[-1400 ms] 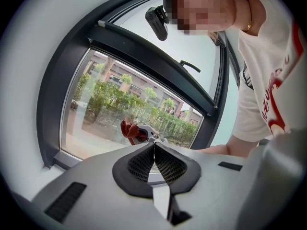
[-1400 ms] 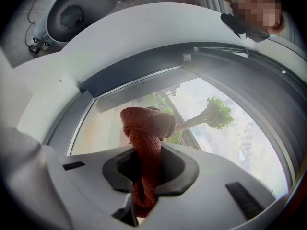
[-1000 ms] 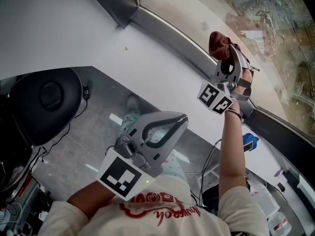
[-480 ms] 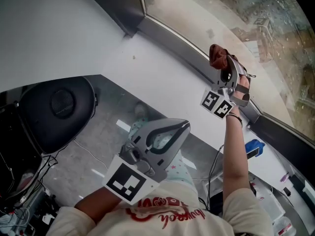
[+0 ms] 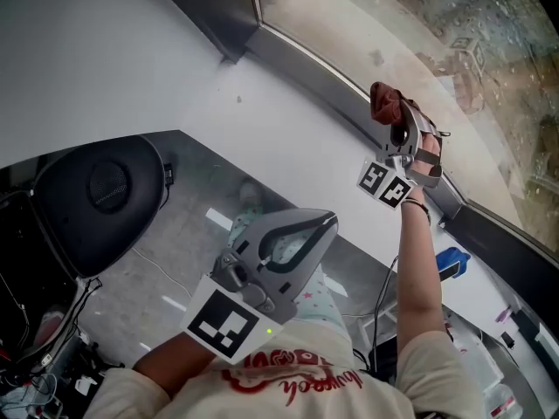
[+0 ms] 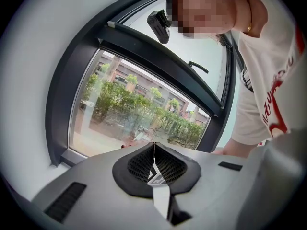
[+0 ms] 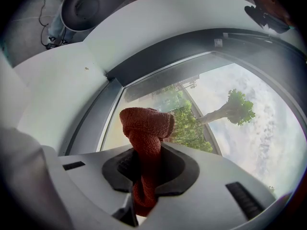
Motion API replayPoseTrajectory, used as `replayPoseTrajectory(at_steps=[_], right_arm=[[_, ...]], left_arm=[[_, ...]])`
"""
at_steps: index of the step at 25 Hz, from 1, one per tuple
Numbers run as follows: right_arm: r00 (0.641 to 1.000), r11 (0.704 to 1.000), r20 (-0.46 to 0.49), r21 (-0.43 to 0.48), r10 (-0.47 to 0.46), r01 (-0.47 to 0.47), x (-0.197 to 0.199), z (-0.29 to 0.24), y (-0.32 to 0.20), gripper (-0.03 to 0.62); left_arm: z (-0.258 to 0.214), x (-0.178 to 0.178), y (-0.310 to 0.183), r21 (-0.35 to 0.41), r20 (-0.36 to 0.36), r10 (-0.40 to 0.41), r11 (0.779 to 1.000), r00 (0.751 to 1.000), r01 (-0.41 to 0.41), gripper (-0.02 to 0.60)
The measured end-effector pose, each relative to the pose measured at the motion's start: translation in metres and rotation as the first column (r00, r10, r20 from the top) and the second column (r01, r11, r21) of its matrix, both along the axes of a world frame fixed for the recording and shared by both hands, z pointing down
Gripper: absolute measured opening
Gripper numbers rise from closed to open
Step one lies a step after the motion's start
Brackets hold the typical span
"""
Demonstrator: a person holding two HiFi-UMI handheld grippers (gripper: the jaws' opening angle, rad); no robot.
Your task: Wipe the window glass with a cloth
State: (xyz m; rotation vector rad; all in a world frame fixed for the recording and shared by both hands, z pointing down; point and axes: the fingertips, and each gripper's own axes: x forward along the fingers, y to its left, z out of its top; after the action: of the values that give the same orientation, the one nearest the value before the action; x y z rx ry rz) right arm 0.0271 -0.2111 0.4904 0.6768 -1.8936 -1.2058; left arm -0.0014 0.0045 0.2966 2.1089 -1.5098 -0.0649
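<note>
Right claw (image 5: 390, 112) pinching red cloth (image 7: 144, 133), raised near window glass (image 7: 230, 114); left claw (image 6: 154, 163) pressed together, empty; next: press cloth on pane, sweep

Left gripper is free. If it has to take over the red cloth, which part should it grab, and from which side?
Probably the bunched top of the cloth, coming in sideways just beyond the tips of the right gripper. That wad stands clear there, while the strip below it is pinched between the jaws. The left gripper is shut, so open it first.
</note>
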Motion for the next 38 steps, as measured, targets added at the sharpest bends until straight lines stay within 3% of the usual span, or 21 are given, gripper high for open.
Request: replayPoseTrajectory(at_steps=[26,33,38], right_arm=[[0.986,0.987,-0.166,-0.156,0.021,-0.047,0.006,0.122,-0.001,0.072],[0.976,0.964,-0.206,-0.237,0.072,-0.121,0.01,0.155,-0.002,0.071],[0.969,0.96,-0.227,-0.237,0.097,-0.151,0.011,0.167,-0.004,0.071]], left_arm=[[0.017,-0.031,-0.012,-0.05,-0.001,-0.066,0.997,0.998,0.066,0.021],[0.021,-0.029,-0.008,-0.068,-0.005,-0.075,0.995,0.997,0.075,0.021],[0.032,-0.039,-0.001,-0.102,-0.002,-0.107,0.989,0.994,0.107,0.021]])
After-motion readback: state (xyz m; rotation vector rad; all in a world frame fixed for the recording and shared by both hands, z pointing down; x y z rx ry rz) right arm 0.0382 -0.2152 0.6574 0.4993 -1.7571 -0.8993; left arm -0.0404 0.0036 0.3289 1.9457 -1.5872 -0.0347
